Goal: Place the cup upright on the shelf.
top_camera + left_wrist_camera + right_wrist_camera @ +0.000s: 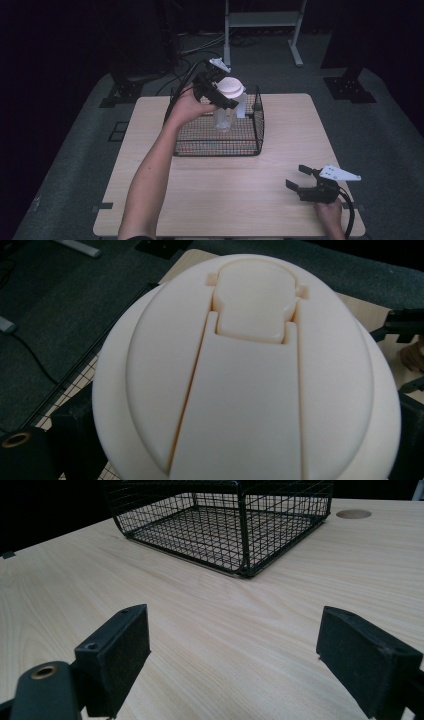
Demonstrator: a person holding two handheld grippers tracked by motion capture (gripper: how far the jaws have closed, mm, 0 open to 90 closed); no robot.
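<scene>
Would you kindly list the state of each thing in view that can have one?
Left hand-held gripper: shut on the cup, held above the basket.
Cup: clear, upright, lifted; cream lid on, its flap closed.
Wire basket: resting on the table.
Right hand-held gripper: open, holding nothing.

Black wire mesh basket [218, 135] blocking far centre of light wooden table [225, 195], clear lidded plastic cup [227, 102] above it, open tabletop near and right
</scene>
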